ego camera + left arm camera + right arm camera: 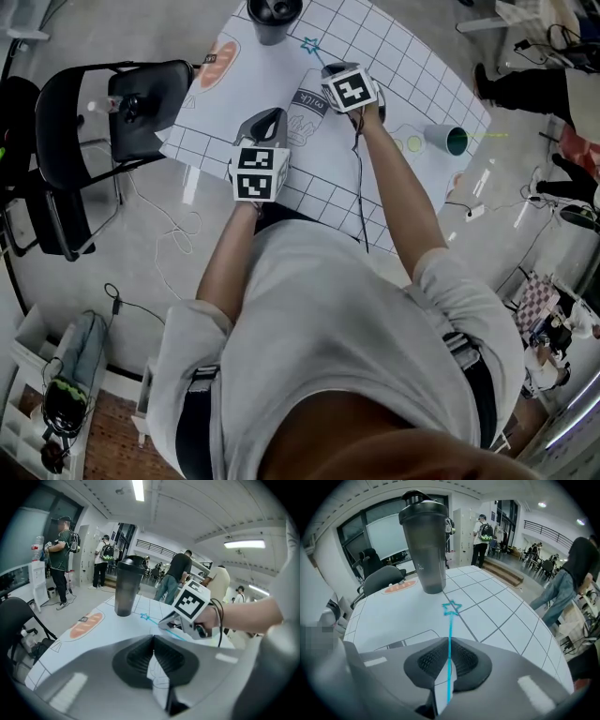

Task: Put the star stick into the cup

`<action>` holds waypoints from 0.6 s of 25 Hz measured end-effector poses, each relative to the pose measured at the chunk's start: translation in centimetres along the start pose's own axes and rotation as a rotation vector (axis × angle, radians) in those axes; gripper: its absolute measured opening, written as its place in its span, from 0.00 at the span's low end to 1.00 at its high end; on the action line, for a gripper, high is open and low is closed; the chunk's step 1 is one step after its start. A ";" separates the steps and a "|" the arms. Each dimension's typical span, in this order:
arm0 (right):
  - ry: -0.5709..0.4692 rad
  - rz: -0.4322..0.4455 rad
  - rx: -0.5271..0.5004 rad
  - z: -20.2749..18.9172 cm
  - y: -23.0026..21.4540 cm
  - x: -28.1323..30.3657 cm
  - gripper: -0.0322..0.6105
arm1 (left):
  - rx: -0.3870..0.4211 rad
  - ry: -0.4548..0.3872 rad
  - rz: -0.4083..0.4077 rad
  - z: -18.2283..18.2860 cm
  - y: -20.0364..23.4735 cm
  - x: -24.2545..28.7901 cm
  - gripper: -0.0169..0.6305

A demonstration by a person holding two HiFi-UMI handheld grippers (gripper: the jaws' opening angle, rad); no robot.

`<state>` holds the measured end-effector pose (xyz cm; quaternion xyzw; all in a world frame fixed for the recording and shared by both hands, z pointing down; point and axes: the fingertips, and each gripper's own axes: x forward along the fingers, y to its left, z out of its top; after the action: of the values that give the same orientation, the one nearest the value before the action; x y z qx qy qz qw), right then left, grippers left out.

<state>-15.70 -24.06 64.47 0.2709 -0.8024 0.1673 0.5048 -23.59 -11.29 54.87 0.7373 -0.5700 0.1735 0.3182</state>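
Note:
The star stick (450, 634) is a thin light-blue rod with a star outline (452, 607) at its far end. My right gripper (450, 641) is shut on the rod, and the star points at the cup (425, 545), a tall dark shaker tumbler standing upright on the gridded white mat (497, 606). In the head view the right gripper (330, 71) sits just short of the cup (273, 18), with the star (310, 44) between them. My left gripper (266, 118) hovers nearer the body over the mat, shut and empty. Its own view shows the cup (125, 590) and the right gripper (165, 623) ahead.
A teal cup (448, 139) lies on its side at the mat's right edge. The mat (281, 84) carries a bread picture (217, 64) and a milk carton drawing. A black chair (141, 103) stands left of the table. Several people stand in the hall behind.

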 end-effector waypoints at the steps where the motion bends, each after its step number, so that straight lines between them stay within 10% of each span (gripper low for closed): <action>1: -0.011 0.000 0.008 0.0 -0.1 -0.1 0.08 | 0.003 0.001 -0.004 0.1 -0.1 0.1 0.03; 15: -0.243 0.078 0.207 0.2 -1.9 -4.5 0.07 | 0.071 0.000 -0.082 1.8 -4.0 2.3 0.03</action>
<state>-13.14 -24.50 60.30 0.3084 -0.8458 0.2347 0.3666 -19.35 -13.61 53.88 0.7709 -0.5329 0.1805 0.2986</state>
